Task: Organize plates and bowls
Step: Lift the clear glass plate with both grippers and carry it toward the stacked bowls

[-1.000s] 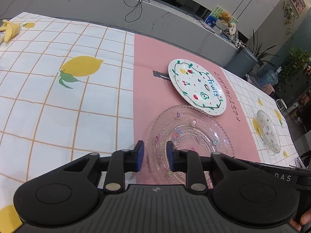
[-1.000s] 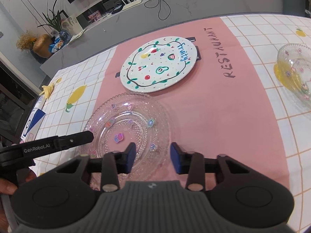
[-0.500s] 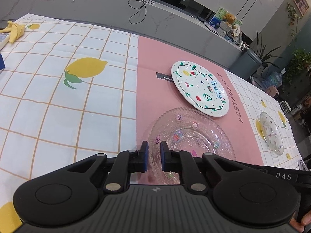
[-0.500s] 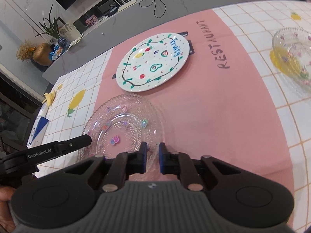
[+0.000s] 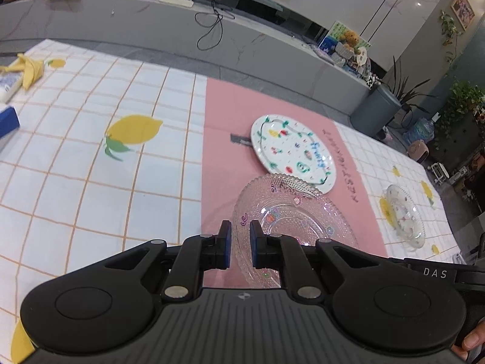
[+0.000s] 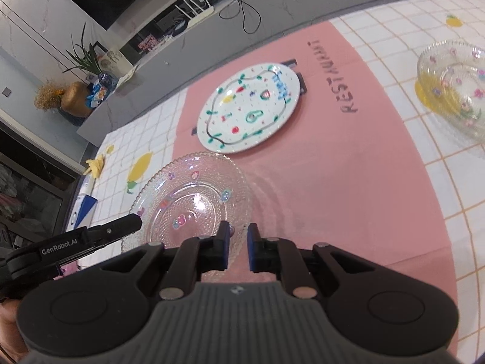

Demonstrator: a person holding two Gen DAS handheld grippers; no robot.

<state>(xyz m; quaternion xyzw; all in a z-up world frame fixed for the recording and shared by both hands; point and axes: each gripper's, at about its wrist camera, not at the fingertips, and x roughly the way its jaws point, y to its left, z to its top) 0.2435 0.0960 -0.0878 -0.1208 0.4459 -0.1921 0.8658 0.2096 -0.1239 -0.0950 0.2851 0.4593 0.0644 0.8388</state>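
Note:
A clear glass plate (image 5: pixel 297 215) with small coloured flowers hangs just over the pink mat (image 5: pixel 218 157). My left gripper (image 5: pixel 241 238) is shut on its near left rim. The right gripper (image 6: pixel 236 238) is shut on the near right rim of the same glass plate (image 6: pixel 194 194). In the left wrist view the plate's far edge overlaps the white painted plate (image 5: pixel 294 151), which lies flat on the mat behind it. That white plate (image 6: pixel 248 109) shows whole in the right wrist view. A clear glass bowl (image 5: pixel 404 215) stands far right on the checked cloth, the same glass bowl (image 6: pixel 454 91) at the right edge.
A banana peel (image 5: pixel 28 68) and a blue box (image 5: pixel 7 121) lie at the far left of the lemon-print cloth. A grey counter (image 5: pixel 151 27) with cables runs behind the table. The left gripper's finger (image 6: pixel 121 227) reaches in beside the plate's left rim.
Both grippers went from open to shut on the glass plate's near rim. The plate has since risen off the mat, and its far edge now covers part of the white plate.

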